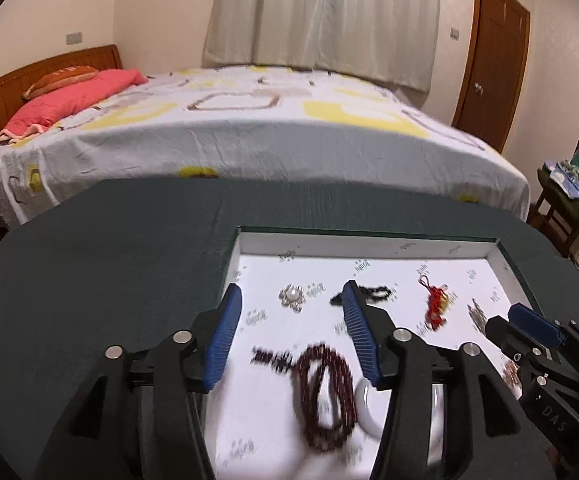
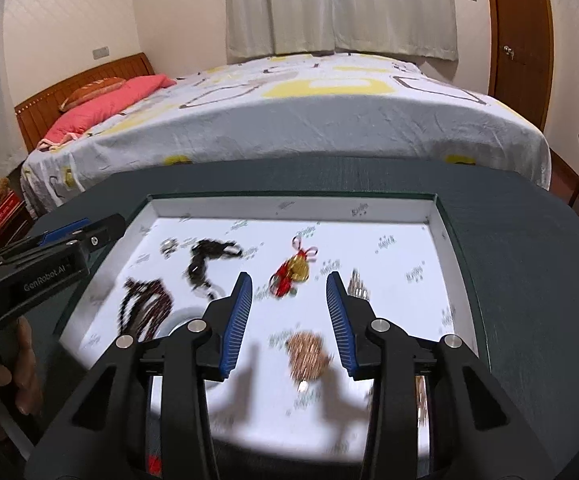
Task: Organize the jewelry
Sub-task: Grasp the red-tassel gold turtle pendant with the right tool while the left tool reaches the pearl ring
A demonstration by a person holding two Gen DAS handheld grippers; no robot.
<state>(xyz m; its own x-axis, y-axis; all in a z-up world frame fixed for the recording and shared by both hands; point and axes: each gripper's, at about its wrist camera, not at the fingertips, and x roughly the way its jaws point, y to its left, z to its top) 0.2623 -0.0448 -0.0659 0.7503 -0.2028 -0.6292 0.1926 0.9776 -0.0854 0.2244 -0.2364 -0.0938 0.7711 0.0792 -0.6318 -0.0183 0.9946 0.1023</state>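
— Closest to the lens in the left wrist view, what do you see?

— Black arms of the left gripper (image 1: 291, 336) fill the bottom of the frame, its blue pads spread wide with nothing between them. Below the gap lies a dark red bead necklace (image 1: 325, 396), coiled on the white floor of the tray (image 1: 361, 242), with a white bangle (image 1: 365, 408) just beside it at lower centre.

— And the rest of the jewelry?

— All in that same tray, which sits on a dark green table (image 1: 109, 248). A pearl brooch (image 1: 292, 297) is at centre, a black beaded piece (image 1: 369, 294) is partly behind the right-hand pad, and a red and gold charm (image 1: 435, 306) lies toward the right. Everything is motion-blurred, so finer detail is lost.

— What about the other tool?

— The right gripper (image 2: 289, 316) hangs over the tray's near half, jaws likewise wide apart and holding nothing. A copper-coloured cluster (image 2: 307, 356) lies on the tray floor between and below its pads, not touched. In this view the red and gold charm (image 2: 293, 272) sits at centre, the black piece (image 2: 209, 260) left of it, the dark red necklace (image 2: 145, 308) at lower left.

— Background?

— A bed (image 1: 249, 132) with a pink pillow (image 1: 73, 98) at upper left, and pale curtains (image 1: 321, 16) along the top.
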